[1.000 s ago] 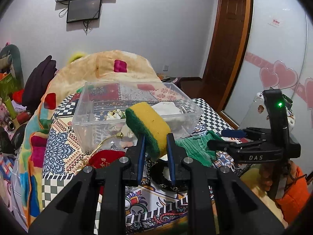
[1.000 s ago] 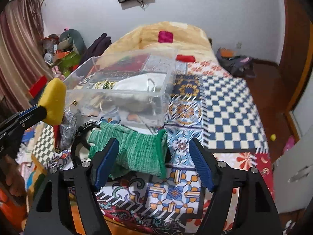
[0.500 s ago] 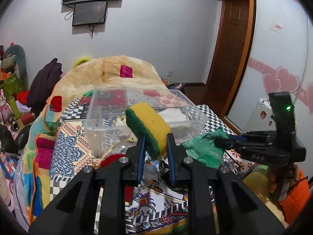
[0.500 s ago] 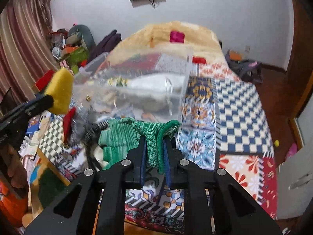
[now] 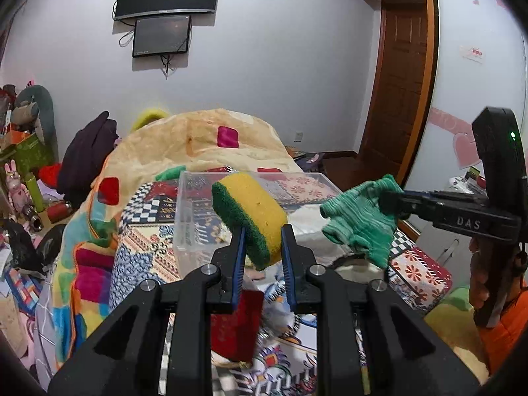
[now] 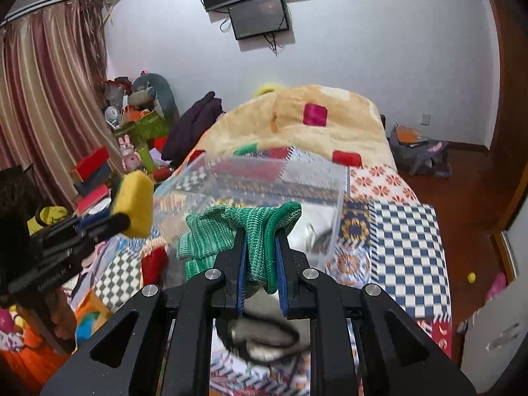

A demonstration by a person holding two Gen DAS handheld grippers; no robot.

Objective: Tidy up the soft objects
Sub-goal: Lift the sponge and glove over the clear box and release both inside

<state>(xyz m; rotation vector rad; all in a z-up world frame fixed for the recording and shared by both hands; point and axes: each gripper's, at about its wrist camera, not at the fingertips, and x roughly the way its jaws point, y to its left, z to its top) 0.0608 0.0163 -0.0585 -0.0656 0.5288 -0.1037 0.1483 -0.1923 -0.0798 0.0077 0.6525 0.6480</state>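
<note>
My left gripper (image 5: 263,241) is shut on a yellow sponge with a green scouring side (image 5: 250,211) and holds it in the air in front of a clear plastic box (image 5: 191,204) on the bed. The sponge also shows in the right wrist view (image 6: 133,203). My right gripper (image 6: 260,247) is shut on a green knitted cloth (image 6: 227,234), lifted off the bed near the box (image 6: 297,178). In the left wrist view the cloth (image 5: 359,224) hangs from the right gripper, level with the sponge.
The bed has a patterned quilt (image 6: 402,231) and a piled blanket (image 5: 198,138). A red soft item (image 5: 236,323) and other small things lie below the left gripper. Clutter (image 6: 132,125) stands left of the bed. A door (image 5: 399,99) is at the right.
The right gripper shut on the green cloth and lifted it off the bed. Both grippers have risen, the left still holding the sponge.
</note>
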